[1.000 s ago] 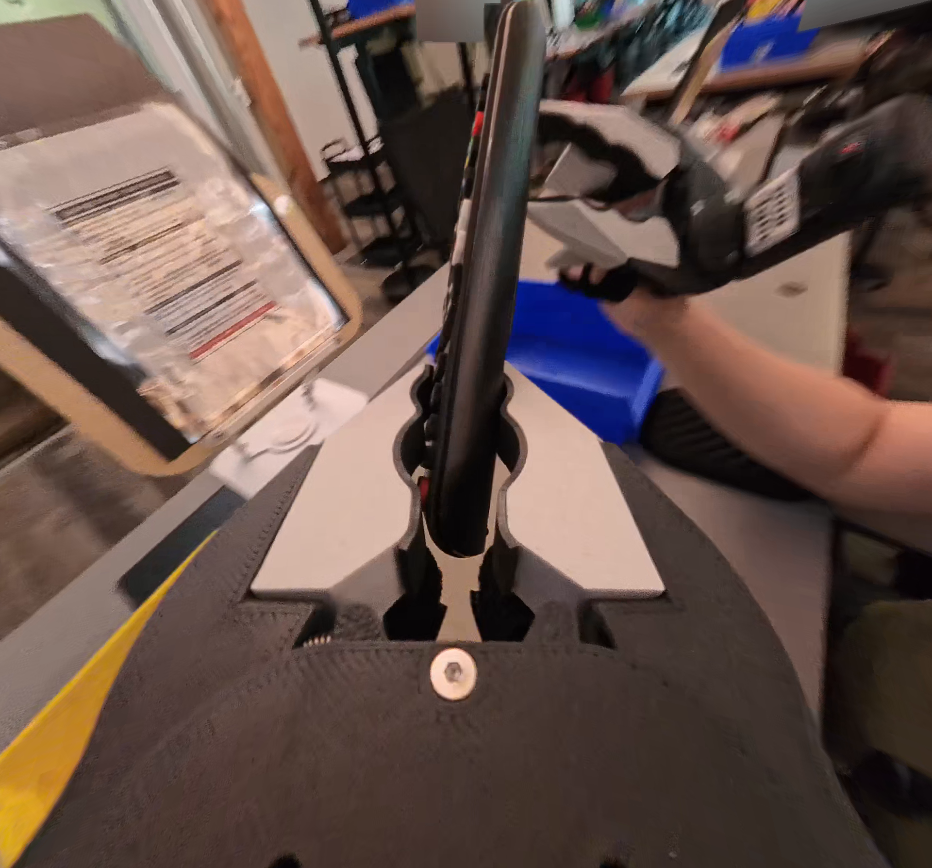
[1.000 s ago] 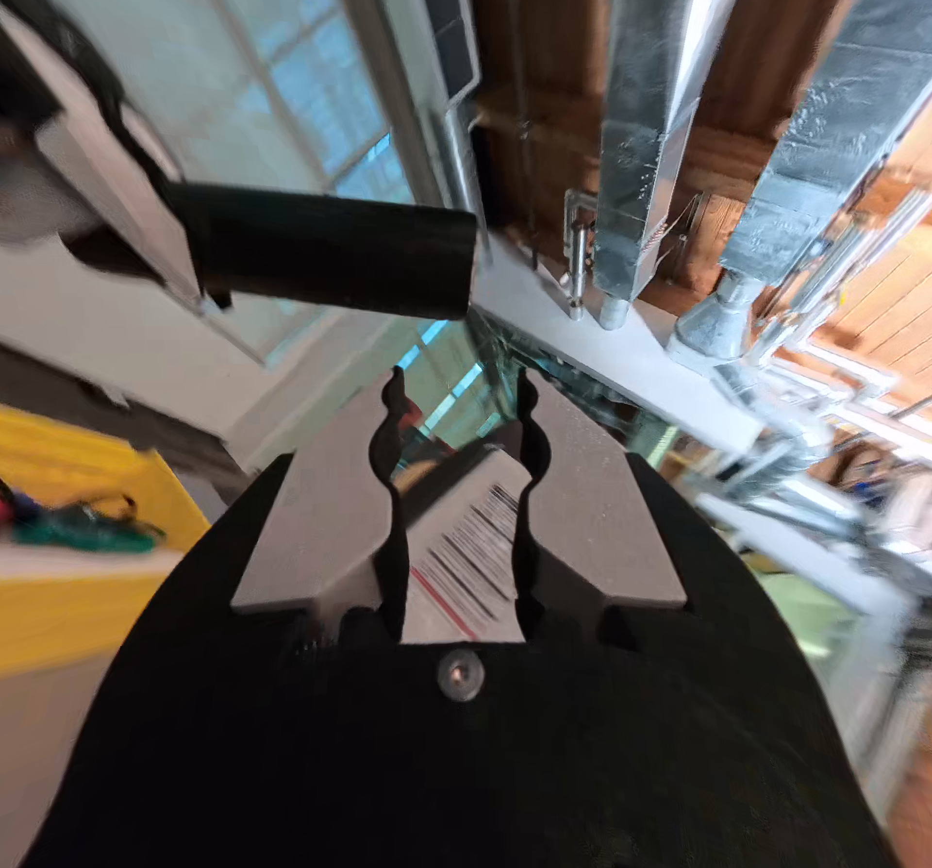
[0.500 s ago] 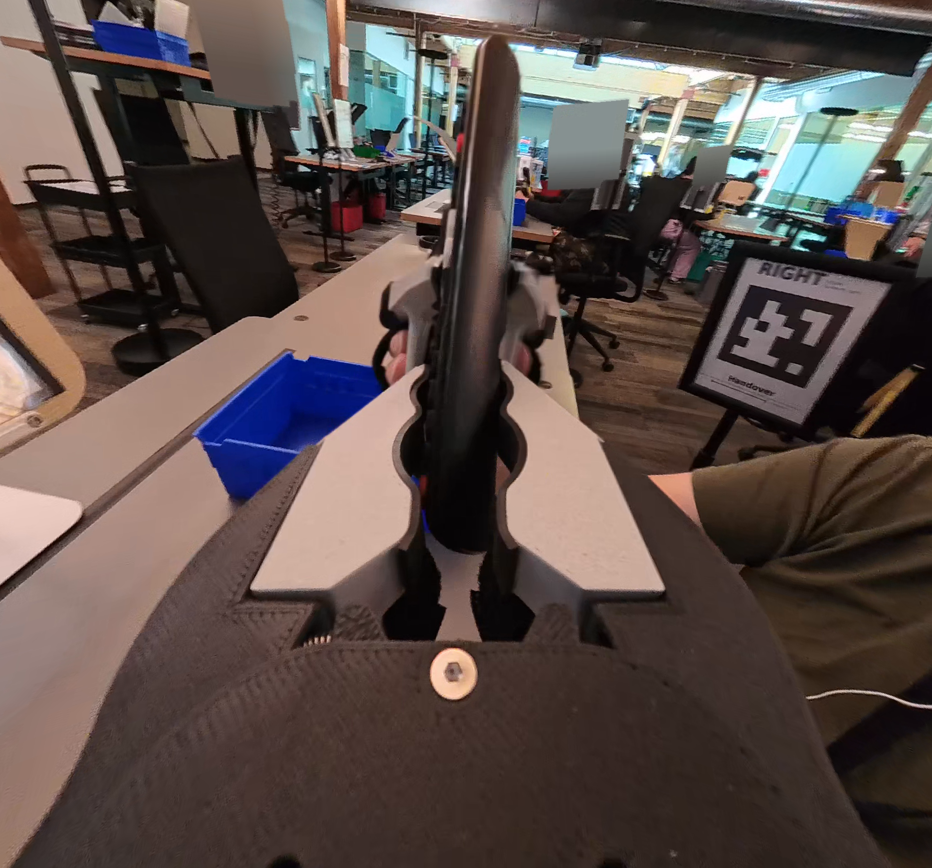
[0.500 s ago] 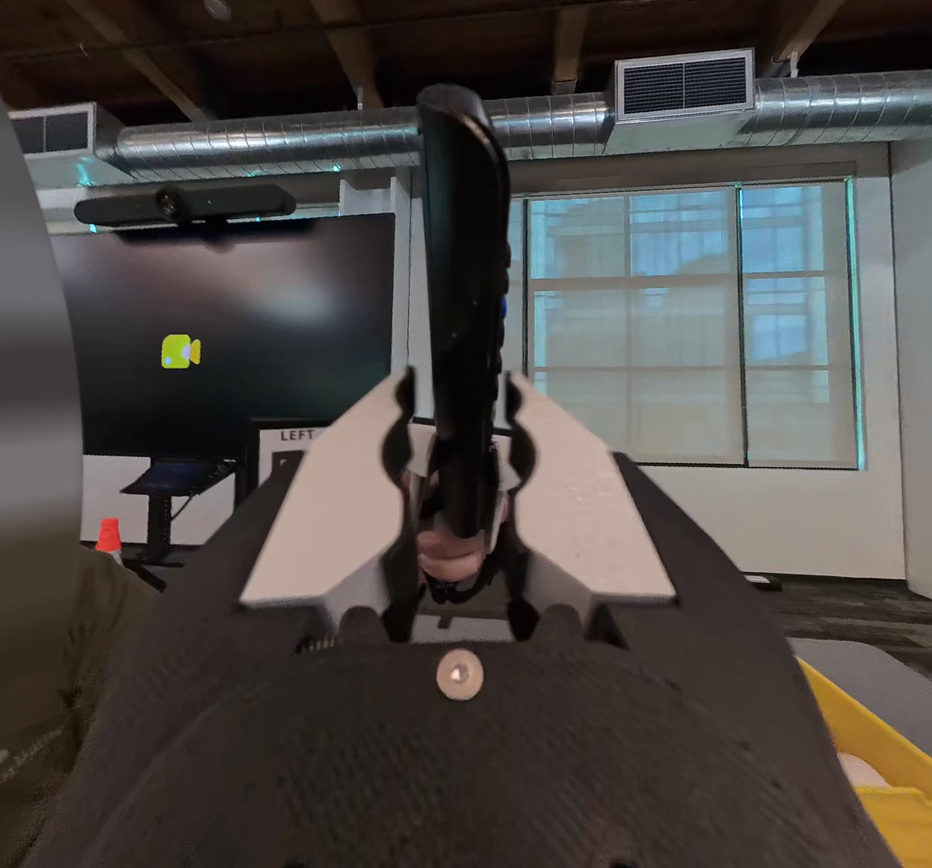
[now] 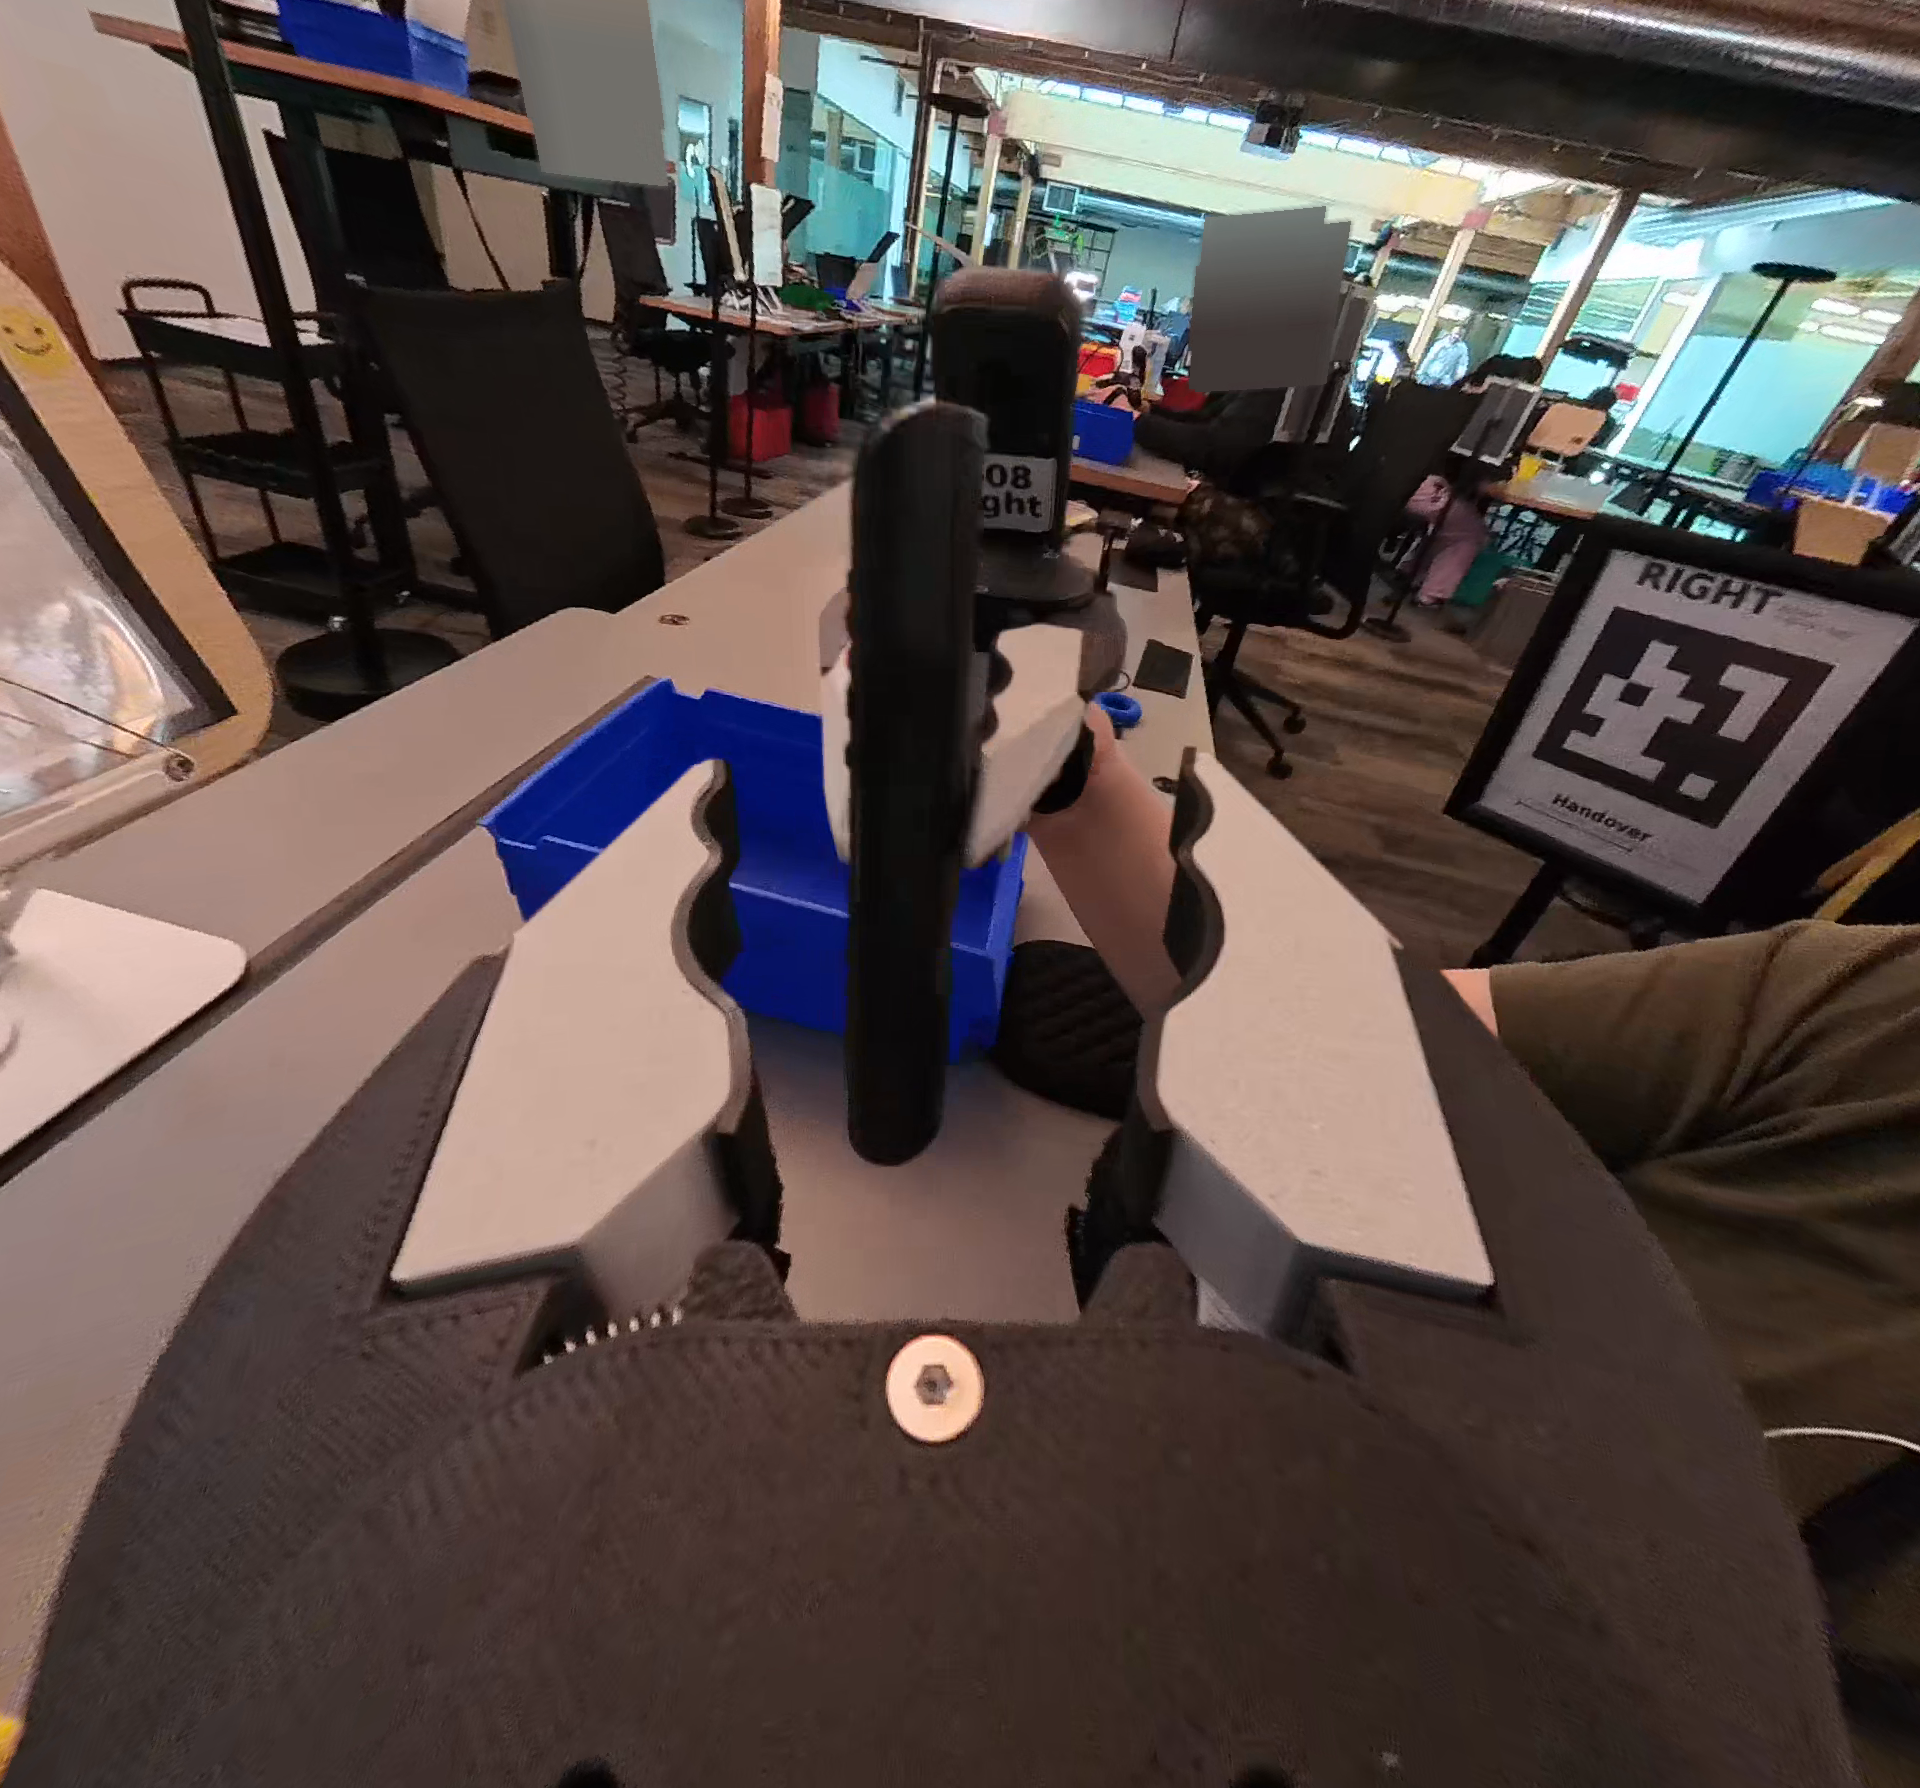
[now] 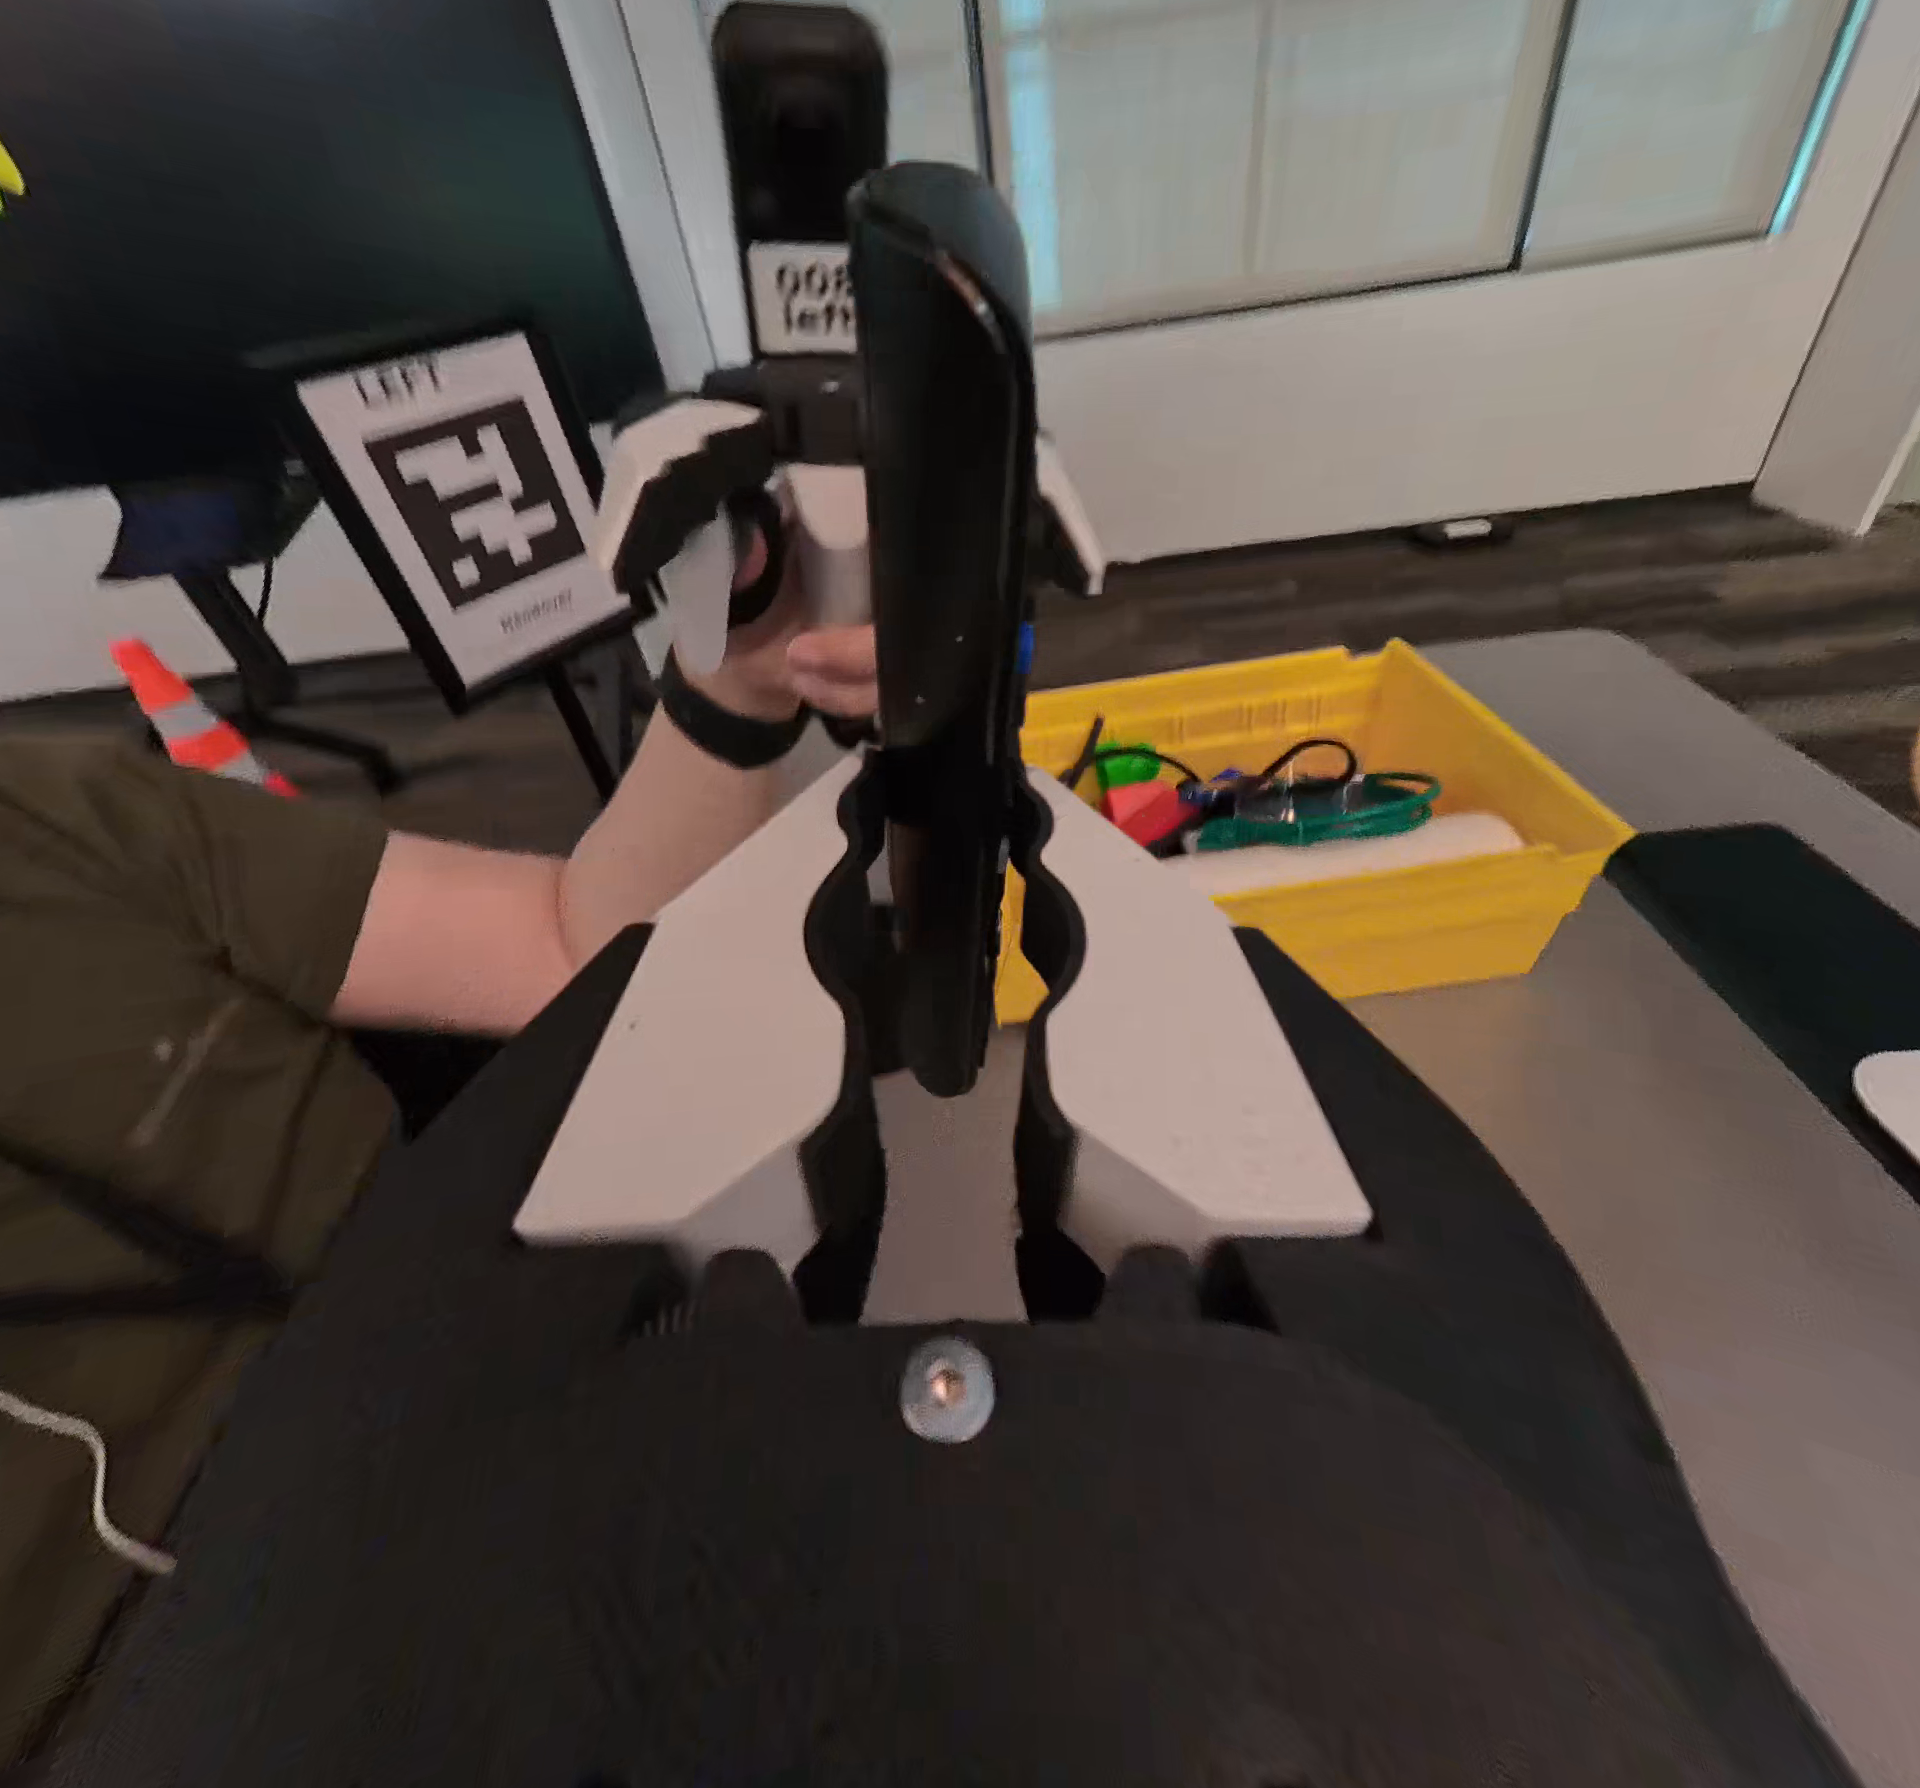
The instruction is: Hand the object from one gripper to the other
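The left tool gapes with free room either side of the remote.

Left gripper body: black ribbed printed plastic showing layer lines, one silver hex screw sitting at centre.
Left gripper fingers: pale grey, flat-topped, wavy black inner edges.
Right gripper body: showing matching black shell, grey fingers, silver screw.
Clothing: person wearing olive short sleeve, black wristband.
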`<action>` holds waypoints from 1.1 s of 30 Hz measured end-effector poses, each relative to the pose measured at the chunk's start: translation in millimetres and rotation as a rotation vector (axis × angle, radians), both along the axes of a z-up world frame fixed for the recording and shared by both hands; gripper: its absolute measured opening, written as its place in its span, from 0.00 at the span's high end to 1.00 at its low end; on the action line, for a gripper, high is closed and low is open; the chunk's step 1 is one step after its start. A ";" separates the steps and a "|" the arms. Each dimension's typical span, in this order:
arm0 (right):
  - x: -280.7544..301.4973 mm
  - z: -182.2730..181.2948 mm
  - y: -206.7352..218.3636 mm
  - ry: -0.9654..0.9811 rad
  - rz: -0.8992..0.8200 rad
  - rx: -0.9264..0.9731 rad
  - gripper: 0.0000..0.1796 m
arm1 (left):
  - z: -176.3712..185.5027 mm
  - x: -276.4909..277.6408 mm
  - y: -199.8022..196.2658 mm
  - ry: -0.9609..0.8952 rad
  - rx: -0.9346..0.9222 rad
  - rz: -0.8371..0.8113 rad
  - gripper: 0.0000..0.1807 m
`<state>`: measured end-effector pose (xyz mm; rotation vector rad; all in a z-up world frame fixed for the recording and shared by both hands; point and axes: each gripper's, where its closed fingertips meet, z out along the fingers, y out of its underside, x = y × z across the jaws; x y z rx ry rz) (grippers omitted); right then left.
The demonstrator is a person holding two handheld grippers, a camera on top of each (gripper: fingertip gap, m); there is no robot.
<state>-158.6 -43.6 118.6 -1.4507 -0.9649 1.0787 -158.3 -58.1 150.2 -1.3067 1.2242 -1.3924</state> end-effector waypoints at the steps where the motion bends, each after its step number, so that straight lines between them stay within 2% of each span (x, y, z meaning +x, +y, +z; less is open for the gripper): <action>1: -2.6 -4.5 -3.1 -0.033 0.016 0.003 0.88 | -2.9 3.1 1.1 0.007 -0.008 -0.005 0.54; 5: -14.5 -18.6 -12.3 -0.126 0.066 0.013 0.88 | -10.3 14.9 -3.2 0.013 -0.019 -0.060 0.54; 8: -21.0 -25.8 -14.6 -0.166 0.083 0.019 0.88 | -9.6 18.1 -8.8 -0.003 -0.018 -0.099 0.65; 12: -25.5 -30.3 -16.4 -0.183 0.104 0.025 0.87 | -15.2 18.9 -8.9 0.027 0.023 -0.095 0.71; 15: -27.3 -32.8 -18.5 -0.194 0.121 0.049 0.87 | -15.0 17.3 -14.9 0.021 0.060 -0.128 0.87; 18: -26.6 -31.1 -13.4 -0.183 0.090 0.127 0.87 | -15.9 17.3 -12.1 0.041 0.150 -0.081 0.88; 19: -24.4 -29.6 -8.4 -0.179 0.055 0.180 0.86 | -16.3 16.9 -7.9 0.056 0.197 -0.038 0.88; 21: -16.2 -28.8 3.6 -0.201 -0.040 0.281 0.70 | -14.4 13.1 5.3 0.078 0.305 0.083 0.87; 22: -11.5 -30.5 7.9 -0.228 -0.075 0.318 0.65 | -10.0 9.2 11.7 0.072 0.332 0.140 0.88; 24: -6.6 -29.5 11.6 -0.231 -0.104 0.353 0.60 | 7.4 -1.9 20.3 -0.004 0.297 0.210 0.88; 26: -8.7 -18.7 11.4 -0.134 -0.097 0.352 0.57 | 30.2 -17.4 26.5 -0.143 0.217 0.245 0.87; 29: -14.1 7.4 14.6 0.128 -0.078 0.301 0.55 | 53.9 -43.3 37.6 -0.308 0.146 0.296 0.88; 31: -16.8 20.5 18.3 0.334 -0.034 0.216 0.53 | 59.5 -55.8 42.0 -0.341 0.135 0.314 0.88; 33: -23.2 20.9 31.3 0.504 -0.009 0.044 0.51 | 65.9 -68.0 44.8 -0.380 0.128 0.335 0.88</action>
